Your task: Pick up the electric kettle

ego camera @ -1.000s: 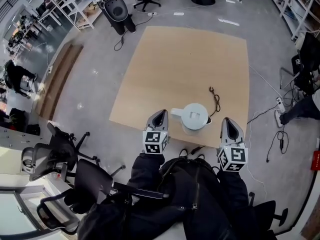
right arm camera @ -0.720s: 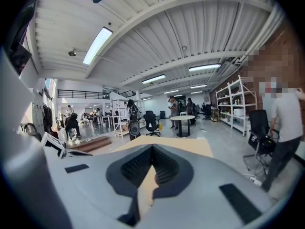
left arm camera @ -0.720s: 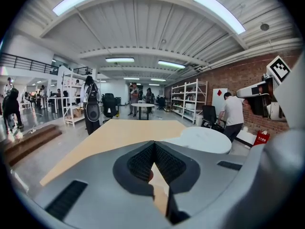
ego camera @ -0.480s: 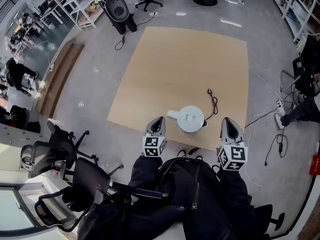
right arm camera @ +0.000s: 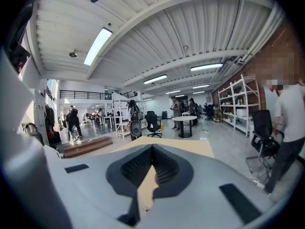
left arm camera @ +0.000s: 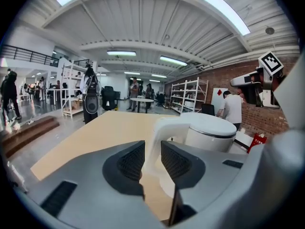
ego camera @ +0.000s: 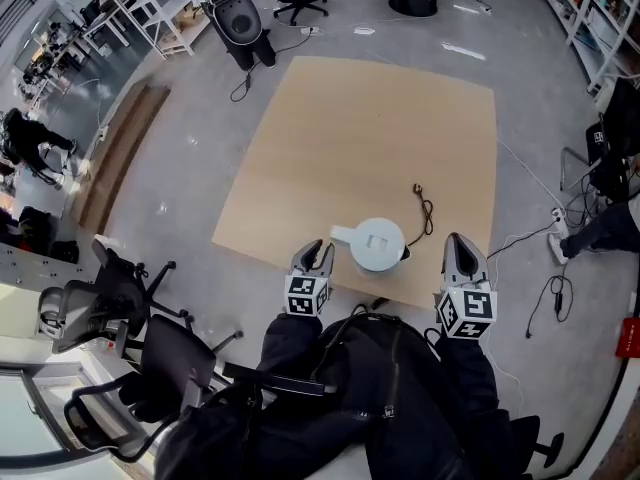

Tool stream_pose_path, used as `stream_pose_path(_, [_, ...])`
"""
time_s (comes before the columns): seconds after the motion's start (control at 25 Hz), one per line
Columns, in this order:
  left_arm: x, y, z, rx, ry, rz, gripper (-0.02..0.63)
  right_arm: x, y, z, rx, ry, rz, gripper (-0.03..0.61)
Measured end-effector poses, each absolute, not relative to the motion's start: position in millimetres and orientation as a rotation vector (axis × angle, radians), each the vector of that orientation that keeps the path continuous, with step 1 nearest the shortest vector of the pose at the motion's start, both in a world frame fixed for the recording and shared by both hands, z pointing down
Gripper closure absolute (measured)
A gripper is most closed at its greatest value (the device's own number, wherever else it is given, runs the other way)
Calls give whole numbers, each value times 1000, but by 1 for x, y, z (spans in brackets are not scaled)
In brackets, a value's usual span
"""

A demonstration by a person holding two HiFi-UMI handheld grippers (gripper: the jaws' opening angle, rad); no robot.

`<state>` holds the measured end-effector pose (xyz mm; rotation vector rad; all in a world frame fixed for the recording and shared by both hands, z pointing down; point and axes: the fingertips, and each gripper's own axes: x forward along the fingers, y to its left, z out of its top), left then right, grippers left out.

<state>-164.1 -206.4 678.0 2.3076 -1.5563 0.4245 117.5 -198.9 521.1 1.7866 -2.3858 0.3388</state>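
starting at the left: finding left gripper at the near edge of the wooden table, pointing toward the electric kettle. reading its jaws as released, having just been opening. seeing the white handle sitting in the gap between the pads, not seeing either pad squeezing it yet.

moving right: finding the electric kettle standing upright on the table close to that same near edge, lid on, handle sticking out toward the left gripper. noting a black cord lying on the table just right of the kettle, plug end loose. not managing to tell whether a base is sitting under the kettle.

ending at the right: finding right gripper near the kettle's right side but apart from it, jaws clenched together on nothing, only table showing past them.

judging progress: approach and line-up looking done, grasp not yet made, lift not yet begun. probably needing a close on the handle next, then a straight raise. guessing at smooth plastic and off-centre weight risking a tilt if clamping too near the handle's outer end.
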Motion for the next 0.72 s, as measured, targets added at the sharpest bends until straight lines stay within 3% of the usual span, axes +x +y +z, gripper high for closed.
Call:
stream_pose_path(0.4, [-148, -217, 698, 2338, -1500, 502, 434, 124, -205, 522, 1799, -2377, 332, 575])
stream_pose_path(0.72, [-143, -233, 705, 2335, -1520, 521, 431, 138, -209, 522, 1831, -2352, 321, 575])
